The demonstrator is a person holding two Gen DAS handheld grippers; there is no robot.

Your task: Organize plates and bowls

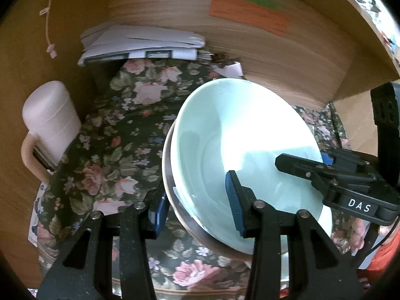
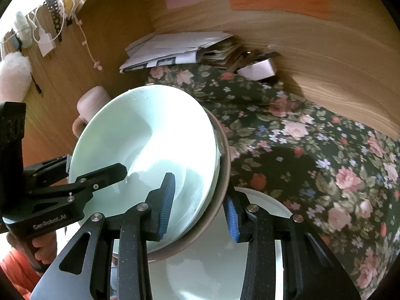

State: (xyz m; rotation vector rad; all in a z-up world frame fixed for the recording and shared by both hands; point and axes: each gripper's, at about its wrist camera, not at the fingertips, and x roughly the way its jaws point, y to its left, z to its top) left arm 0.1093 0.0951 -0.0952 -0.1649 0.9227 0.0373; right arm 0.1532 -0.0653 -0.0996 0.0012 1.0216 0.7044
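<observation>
A mint-green bowl (image 1: 240, 135) (image 2: 140, 135) sits nested in a brown-rimmed bowl (image 1: 167, 167) (image 2: 223, 175). The pair hangs tilted above the floral cloth. My left gripper (image 1: 196, 208) (image 2: 93, 167) is shut on the left rim of the stack, with one blue pad inside the green bowl and the other outside. Across from it, my right gripper (image 2: 198, 212) (image 1: 302, 158) is shut on the opposite rim in the same way. A pale plate (image 2: 200, 275) (image 1: 326, 221) lies on the cloth under the bowls.
A pink lidded mug (image 1: 50, 120) (image 2: 92, 102) stands at the left by the wooden side wall. A stack of papers (image 1: 140, 42) (image 2: 175, 47) and a small white box (image 2: 257, 68) lie against the wooden back panel (image 1: 275, 57). Floral tablecloth (image 2: 312, 150) stretches to the right.
</observation>
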